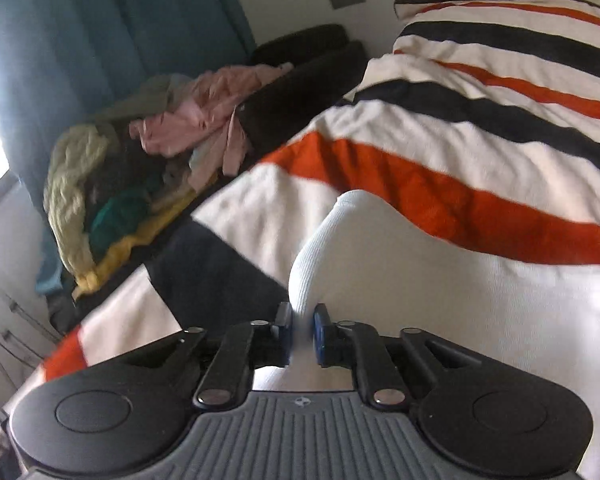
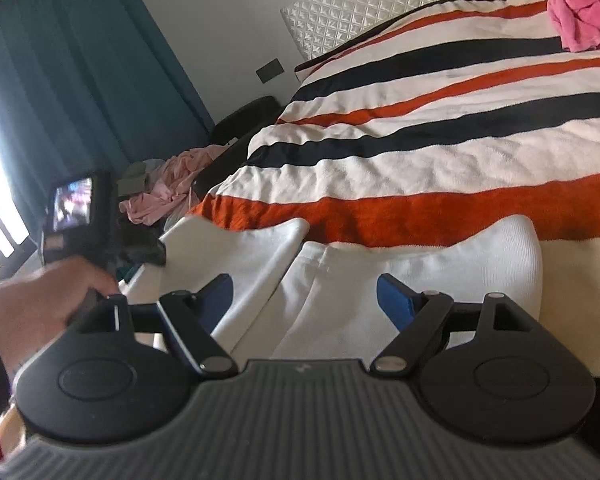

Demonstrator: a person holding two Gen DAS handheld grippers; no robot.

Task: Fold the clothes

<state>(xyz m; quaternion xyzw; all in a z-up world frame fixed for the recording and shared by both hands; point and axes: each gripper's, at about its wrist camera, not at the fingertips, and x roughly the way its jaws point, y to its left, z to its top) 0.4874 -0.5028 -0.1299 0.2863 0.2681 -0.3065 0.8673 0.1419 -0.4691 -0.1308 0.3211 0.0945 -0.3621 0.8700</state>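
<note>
I see the white garment (image 2: 340, 280) lying on the striped bed cover (image 2: 440, 152), at the near edge of the bed, below the broad orange stripe. It is a ribbed white knit; in the right wrist view it shows as overlapping layers with a rounded fold at its far right corner.

My left hand-held gripper (image 1: 302, 330) is clamped on a bunched piece of the white garment, its blue pads pressed together with the cloth pinched between them; the fabric rises out of the jaws in a narrow, rounded ridge. In the right wrist view I can see that same gripper at the left corner of the garment (image 2: 140, 248), with the person's hand (image 2: 32, 308) on its handle.

My right hand-held gripper (image 2: 304, 304) has its fingers wide apart, straddling the middle of the garment without pinching it; whether the pads touch the cloth I cannot tell.

Beyond the garment, a crumpled pink cloth (image 2: 584, 4) sits on the bed cover near the quilted headboard (image 2: 364, 4). To the left of the bed, a heap of clothes (image 1: 140, 168) in pink, pale green, teal and yellow lies on a dark seat (image 1: 300, 76). Behind that hangs a teal curtain (image 2: 60, 80), with bright window light at its left.
</note>
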